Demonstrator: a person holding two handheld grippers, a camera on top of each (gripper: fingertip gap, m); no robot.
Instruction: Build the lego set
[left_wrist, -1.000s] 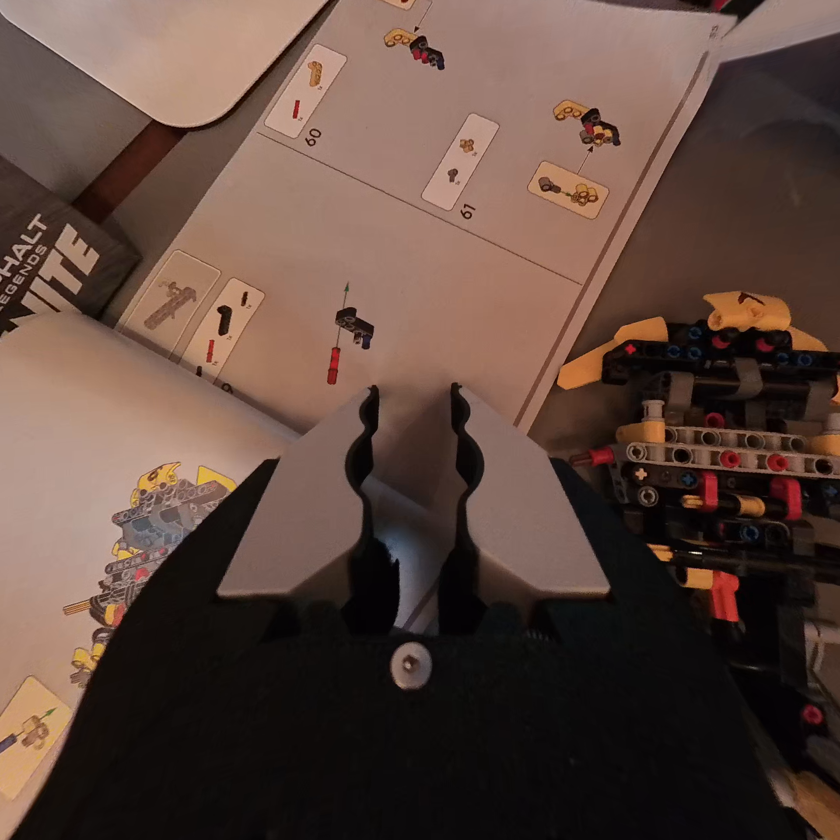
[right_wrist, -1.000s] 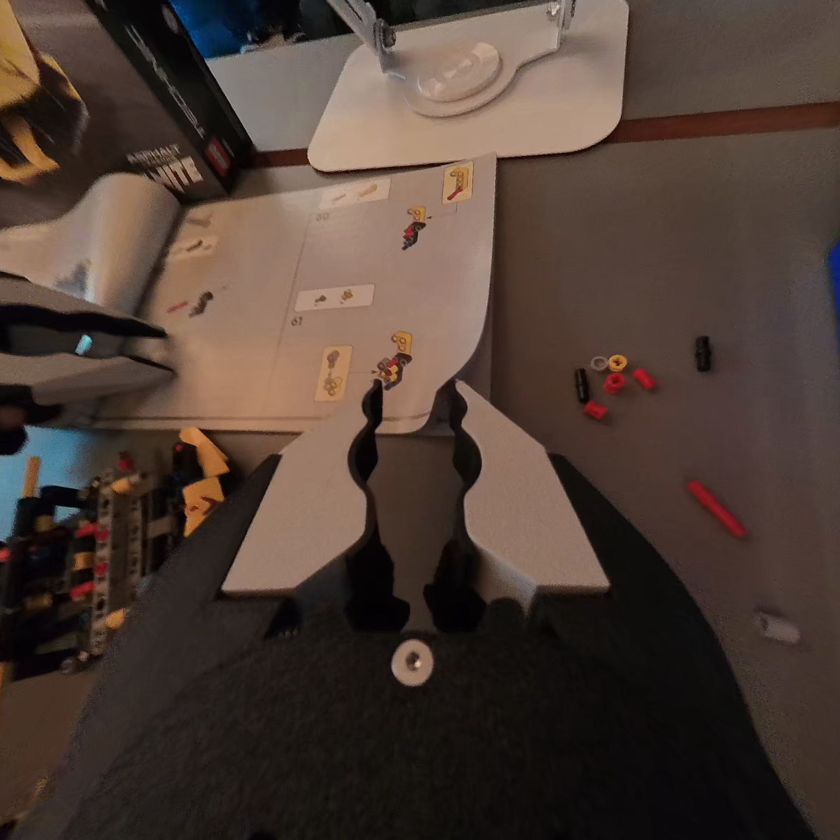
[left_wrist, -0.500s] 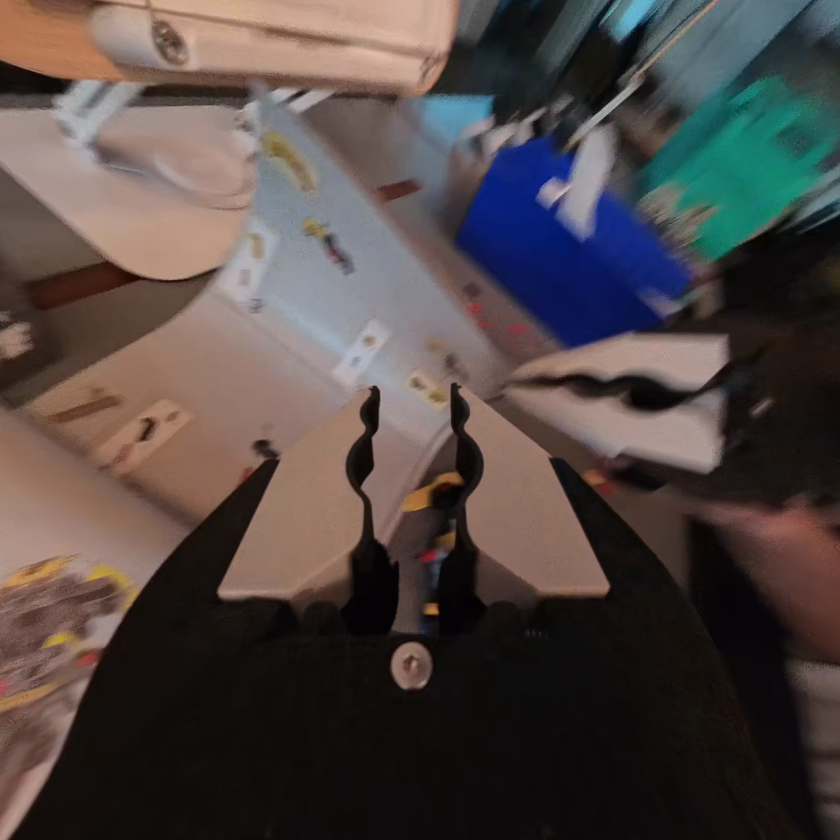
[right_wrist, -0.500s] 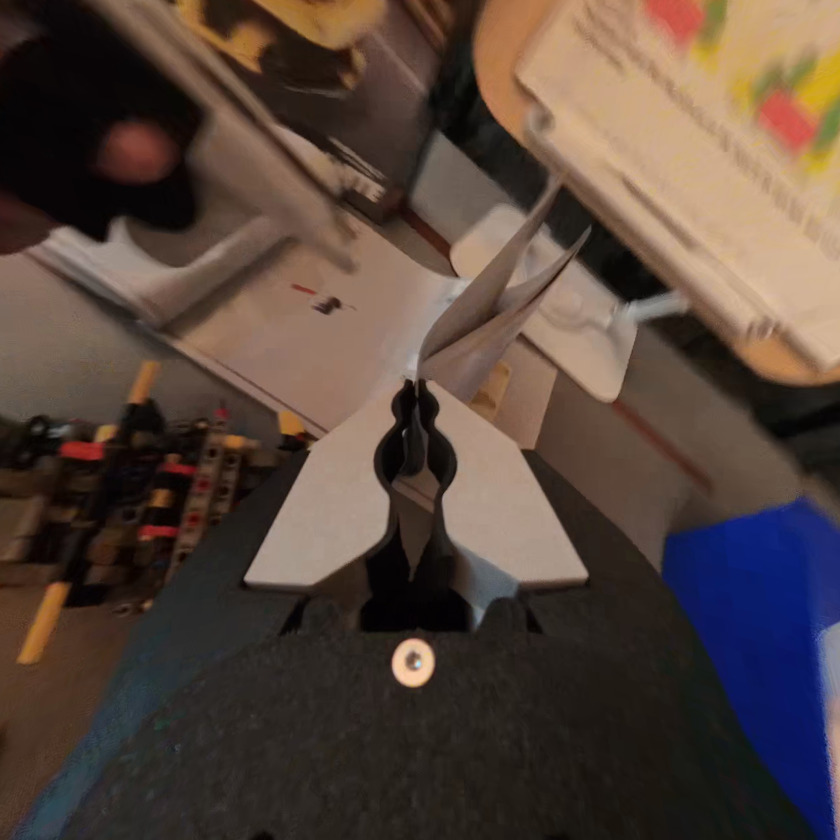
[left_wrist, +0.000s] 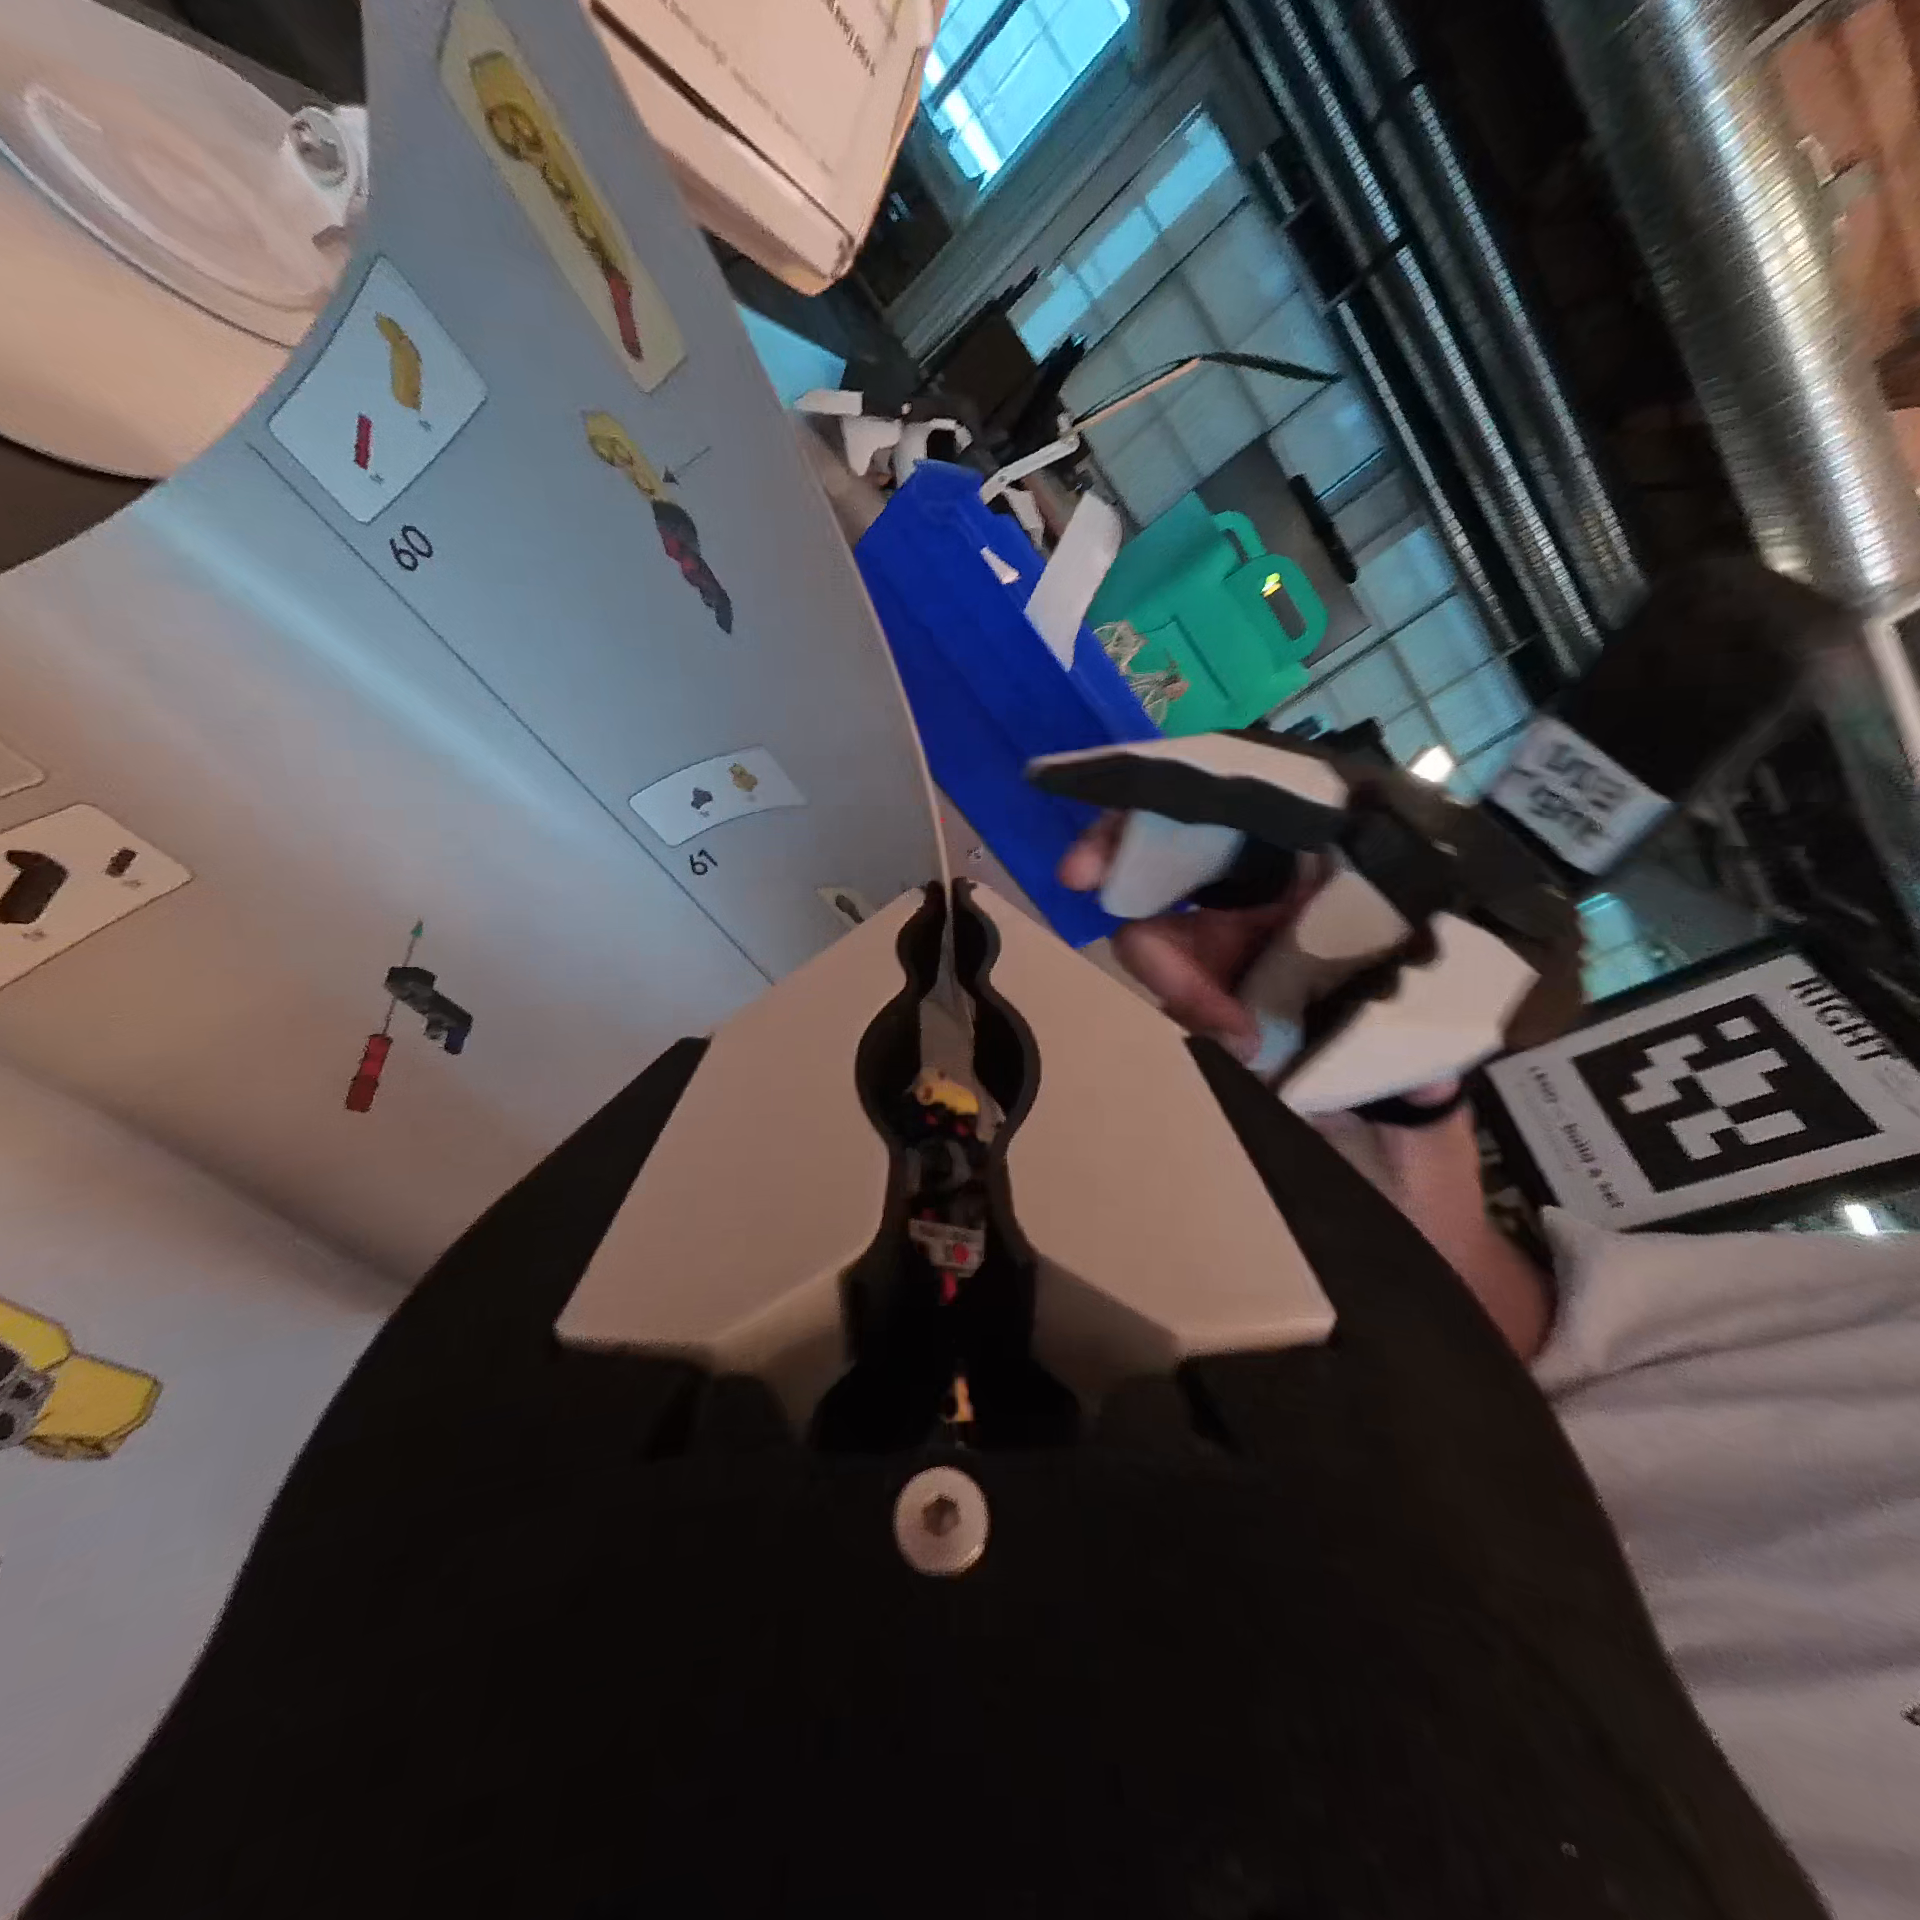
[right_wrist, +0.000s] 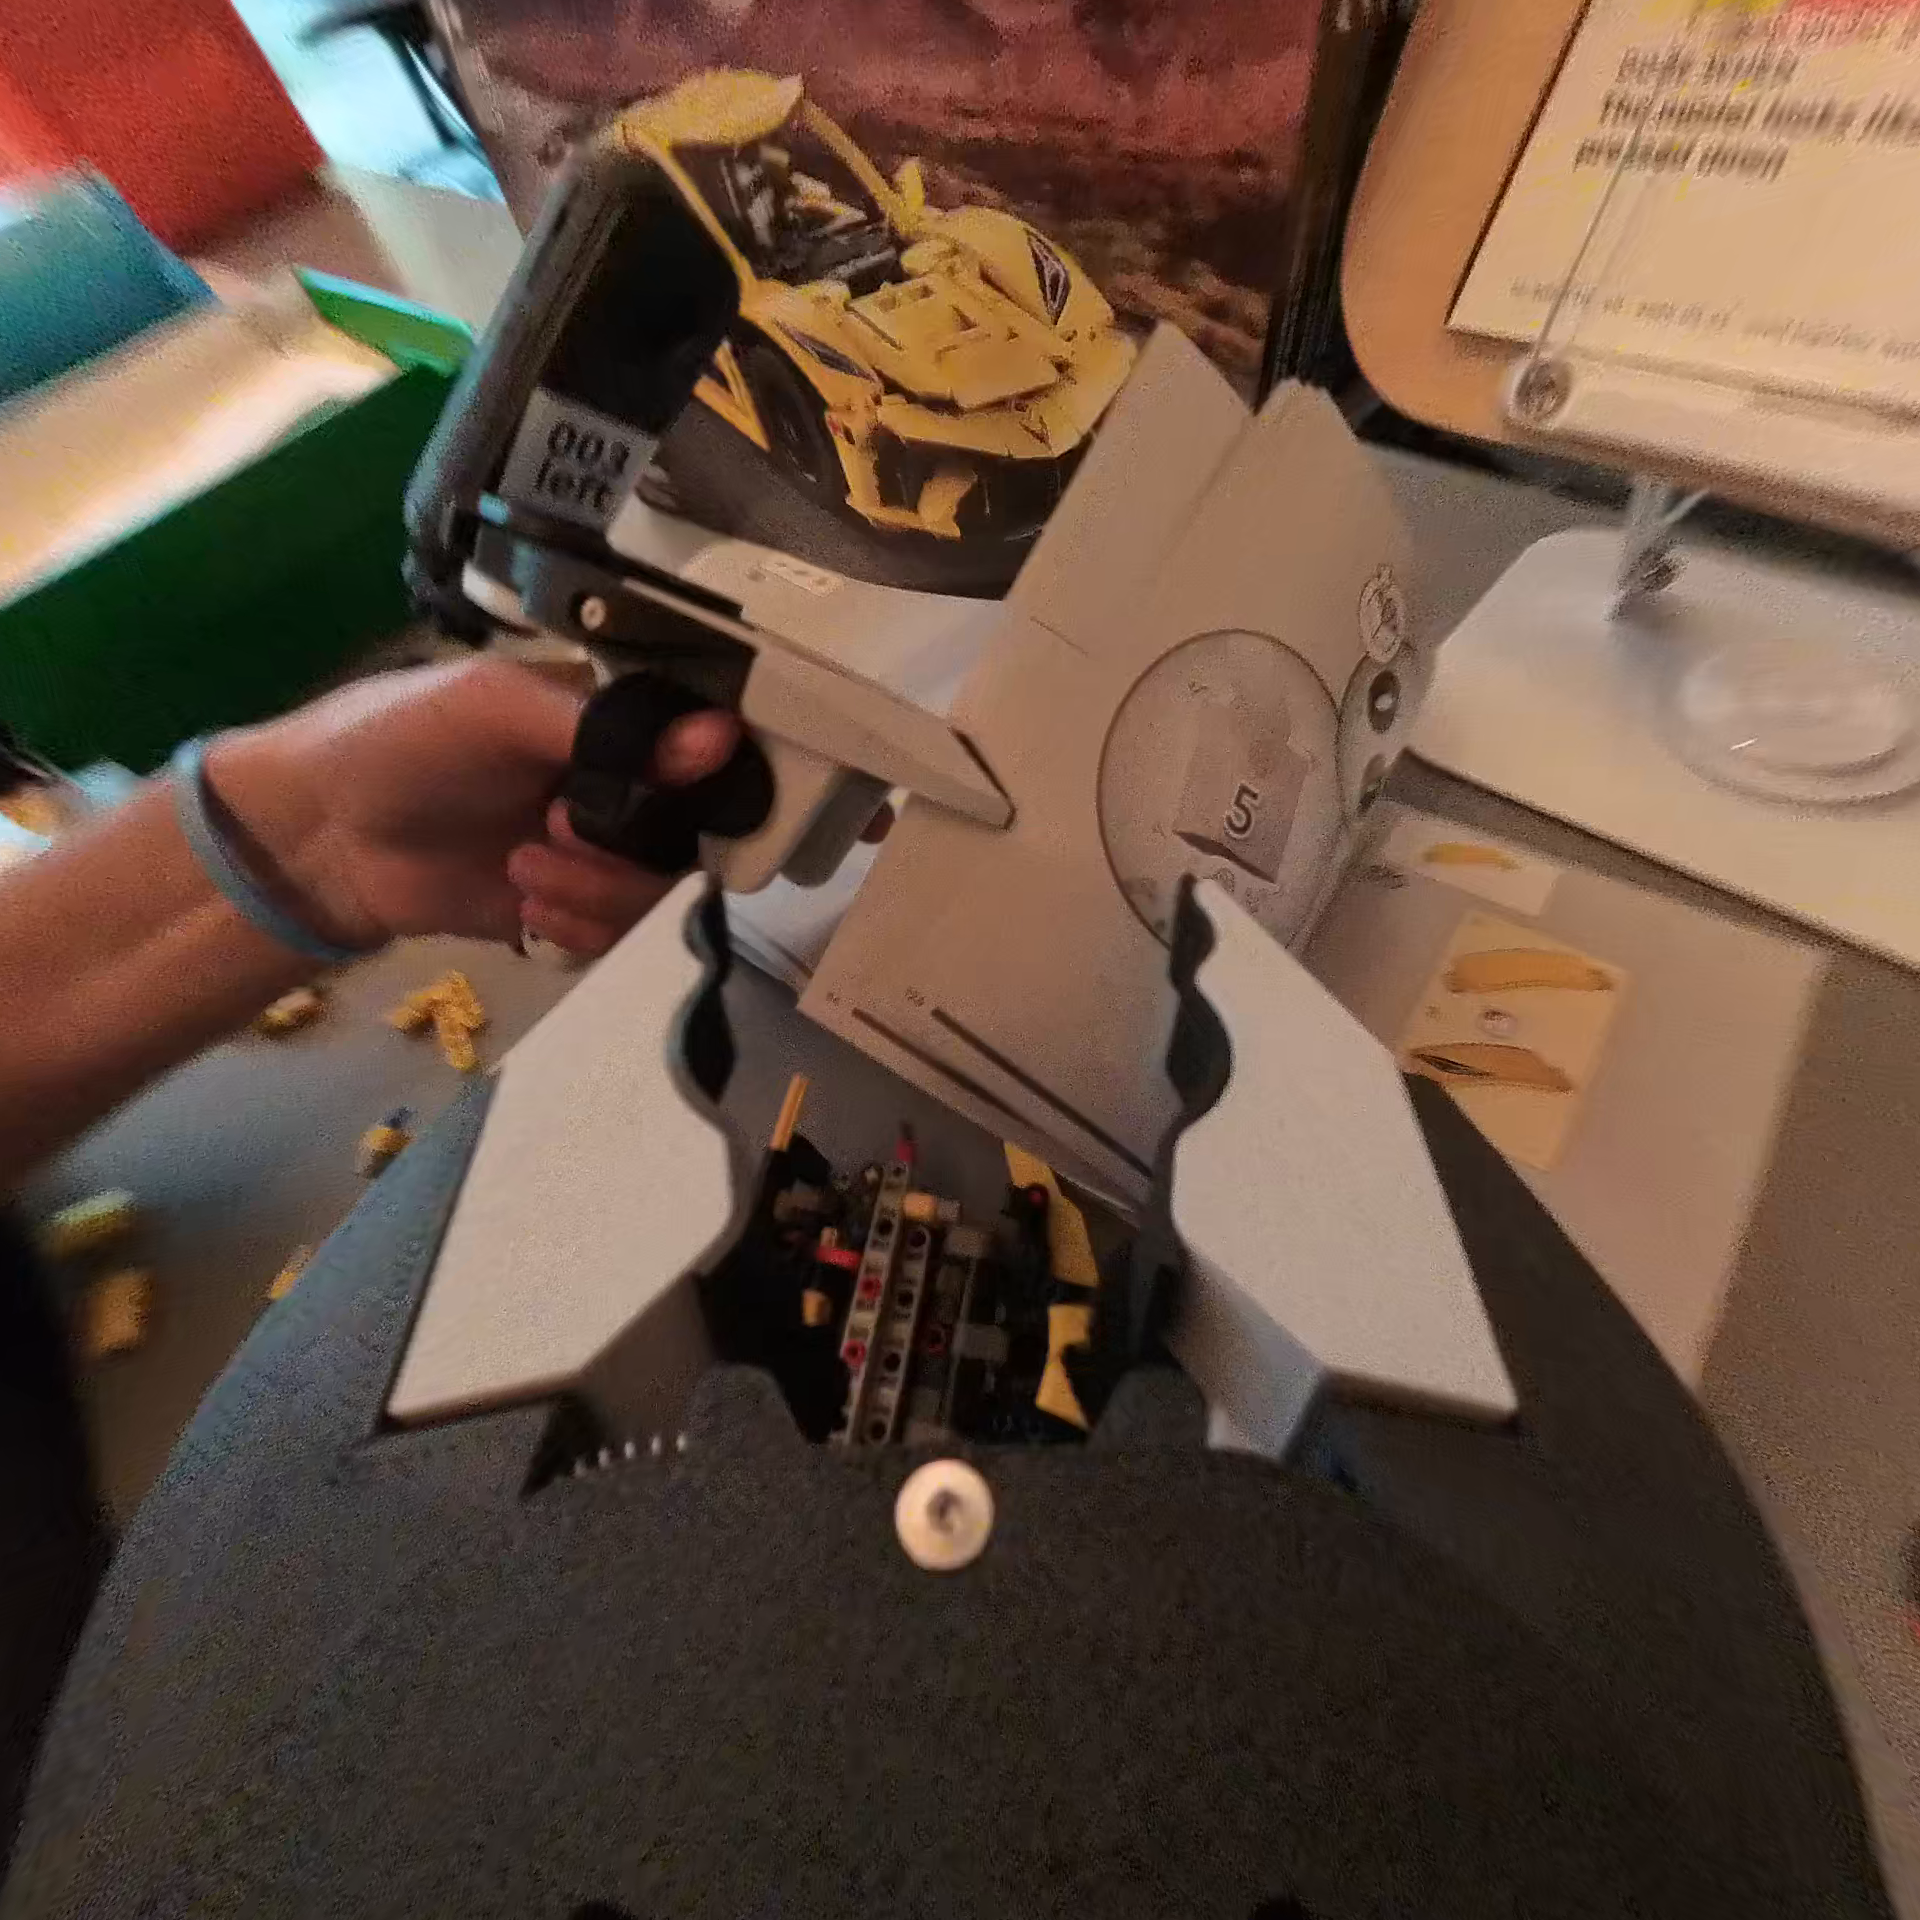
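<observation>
A glossy grey paper instruction booklet (left_wrist: 436, 727), printed with small coloured diagrams of parts, curls upward from the left of the left wrist view, and the left gripper (left_wrist: 943, 896) is clenched on the thin edge of its raised page, the pale matte wedge-shaped fingers (left_wrist: 769, 1164) pinching the sheet in their scalloped black inner edges. Right of the page stands a bright blue plastic bin (left_wrist: 987, 665) with white paper sticking out of its top, and beyond it a green plastic container (left_wrist: 1216, 623) whose contents cannot be made out. Farther right the right gripper (left_wrist: 1164, 821) is held in a hand (left_wrist: 1195, 966), its two fingers well apart. In the right wrist view, loose yellow plastic lego pieces (right_wrist: 436, 1018) lie scattered on the grey tabletop (right_wrist: 239, 1122) at the left, under the person's hand (right_wrist: 416, 800) gripping the left tool's black handle. The right gripper's (right_wrist: 945, 914) own fingers stand released and wide, holding nothing. Between them, low in the frame, sits the partly built black, grey and yellow lego model (right_wrist: 914, 1288), studded with red pins. Behind stands the cardboard lego box (right_wrist: 935, 260) picturing a yellow car, and at the right a white plastic stand base (right_wrist: 1558, 707).
</observation>
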